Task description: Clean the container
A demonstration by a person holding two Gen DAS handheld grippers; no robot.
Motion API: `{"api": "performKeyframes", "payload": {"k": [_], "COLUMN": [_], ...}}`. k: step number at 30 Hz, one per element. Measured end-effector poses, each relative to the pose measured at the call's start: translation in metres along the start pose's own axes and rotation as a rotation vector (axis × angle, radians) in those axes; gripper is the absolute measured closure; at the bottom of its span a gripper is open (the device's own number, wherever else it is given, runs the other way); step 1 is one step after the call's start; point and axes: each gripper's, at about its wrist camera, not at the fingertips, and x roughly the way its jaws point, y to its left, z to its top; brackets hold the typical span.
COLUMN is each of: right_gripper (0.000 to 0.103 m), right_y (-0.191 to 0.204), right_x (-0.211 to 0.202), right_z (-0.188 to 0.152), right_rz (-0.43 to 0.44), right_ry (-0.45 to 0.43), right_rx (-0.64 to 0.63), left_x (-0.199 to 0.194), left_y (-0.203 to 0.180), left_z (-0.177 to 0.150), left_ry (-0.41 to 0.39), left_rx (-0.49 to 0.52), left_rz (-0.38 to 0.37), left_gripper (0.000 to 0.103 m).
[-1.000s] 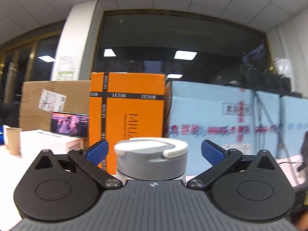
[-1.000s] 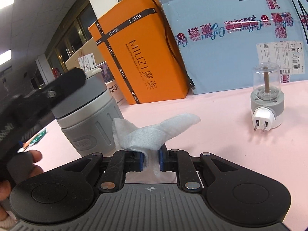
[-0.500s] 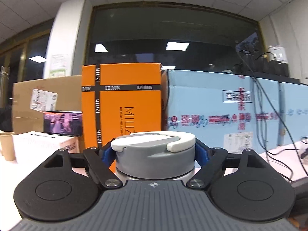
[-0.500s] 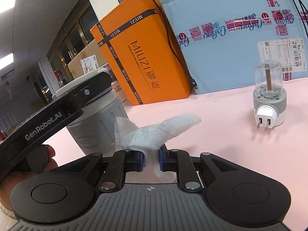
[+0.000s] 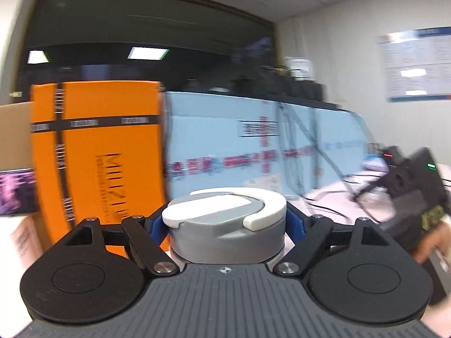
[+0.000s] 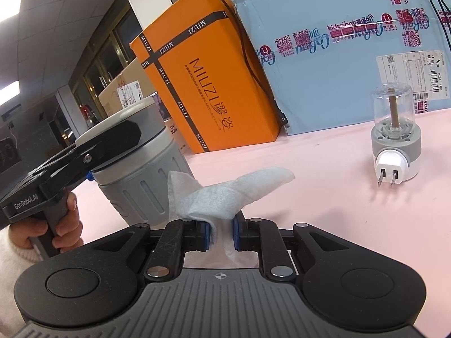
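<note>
Step in hand: L gripper [image 5: 224,222] clenched its jaws on cup [image 6: 141,169] lid; R gripper [image 6: 221,235] jaws pinched wipe [image 6: 225,194]. Next, probably: bring wipe to cup w/ steady hold.

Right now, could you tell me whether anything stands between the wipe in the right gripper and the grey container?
Nothing visible does. The wipe, pinched in the right gripper, sits just beside the container, with only bare pink table around. The left gripper clamps the lid, leaving the body exposed.
</note>
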Motion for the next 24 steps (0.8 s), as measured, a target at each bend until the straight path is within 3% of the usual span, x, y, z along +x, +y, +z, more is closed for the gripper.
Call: {"api": "performKeyframes", "payload": {"k": [4,13,14,15,21,24], "right_gripper": [0.089,0.089,0.089,0.089,0.089,0.089], "right_y": [0.0,0.003,0.003,0.004,0.009,0.012], "right_x": [-0.001,-0.006,-0.007,-0.007,-0.012,-0.018], "right_z": [0.0,0.002,0.003,0.003,0.007,0.012], "right_rz": [0.008,0.024,0.024,0.025,0.039,0.055], "right_ry": [-0.006,-0.045,-0.048,-0.05,-0.081,-0.115], "right_rx": [0.003,-0.009,-0.012,-0.015,-0.047,-0.072], "left_x": [0.002,-0.003,-0.004,-0.005,-0.016,-0.028], "left_y": [0.009,-0.004,-0.006,-0.007,-0.011,-0.005], "left_z": [0.002,0.003,0.003,0.003,0.007,0.011], "left_ry": [0.02,-0.014,-0.017,-0.024,-0.098,-0.166], "left_rx": [-0.005,0.009,0.014,0.014,-0.011,-0.08], "left_rz": [-0.052,0.01,0.015,0.017,0.031,0.056], "left_gripper": [0.025,0.015,0.009,0.0,0.0,0.0]}}
